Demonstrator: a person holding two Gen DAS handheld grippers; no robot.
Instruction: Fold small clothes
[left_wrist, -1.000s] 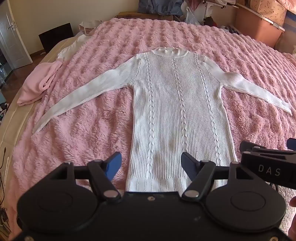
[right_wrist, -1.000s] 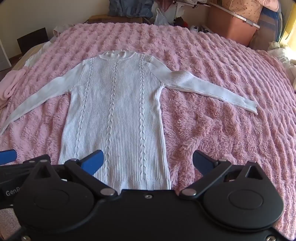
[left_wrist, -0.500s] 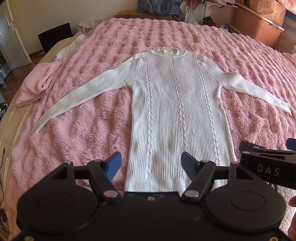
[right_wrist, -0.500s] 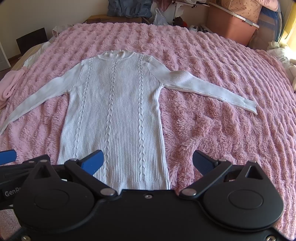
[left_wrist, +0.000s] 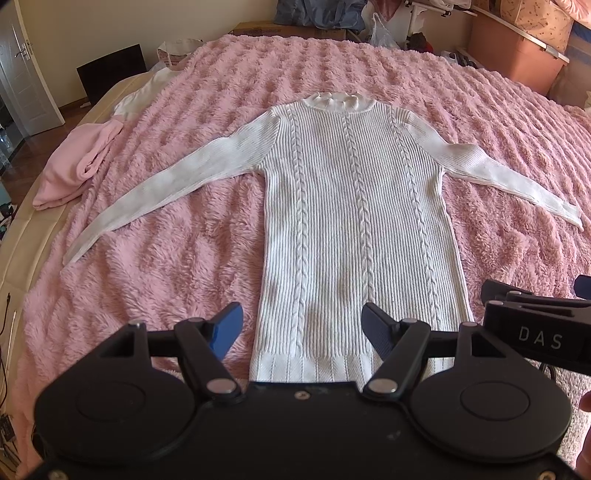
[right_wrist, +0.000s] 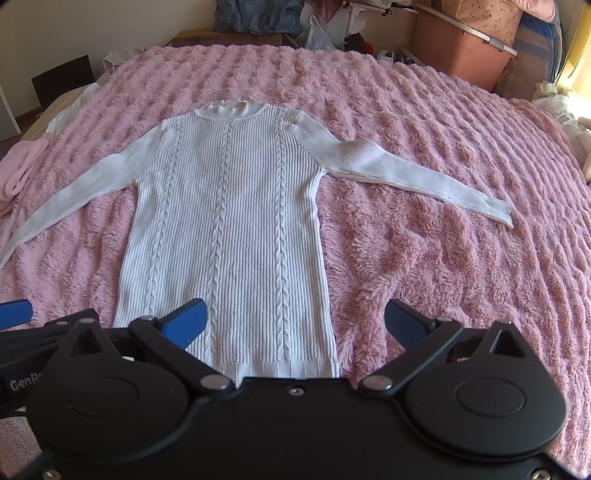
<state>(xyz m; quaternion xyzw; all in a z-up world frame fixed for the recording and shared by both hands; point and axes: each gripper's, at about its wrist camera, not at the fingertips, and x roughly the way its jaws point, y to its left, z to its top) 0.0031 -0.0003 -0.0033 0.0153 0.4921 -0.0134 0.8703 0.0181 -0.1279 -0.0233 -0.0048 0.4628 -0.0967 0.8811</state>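
Observation:
A white cable-knit sweater (left_wrist: 354, 229) lies flat, front up, on the pink fluffy blanket (left_wrist: 166, 266), collar far, hem near, both sleeves spread out to the sides. It also shows in the right wrist view (right_wrist: 229, 236). My left gripper (left_wrist: 302, 328) is open and empty, held above the hem's left part. My right gripper (right_wrist: 295, 325) is open and empty, above the hem's right corner. The right gripper's body shows at the right edge of the left wrist view (left_wrist: 535, 332).
A folded pink garment (left_wrist: 74, 170) and a white cloth (left_wrist: 144, 96) lie at the bed's left edge. Storage boxes (right_wrist: 465, 55), bags and a cardboard box (left_wrist: 288, 29) stand beyond the far edge. White bedding (right_wrist: 569, 110) lies at the right.
Both grippers have drifted slightly; the sweater sits a touch lower and nearer in view. Nothing was gripped or released.

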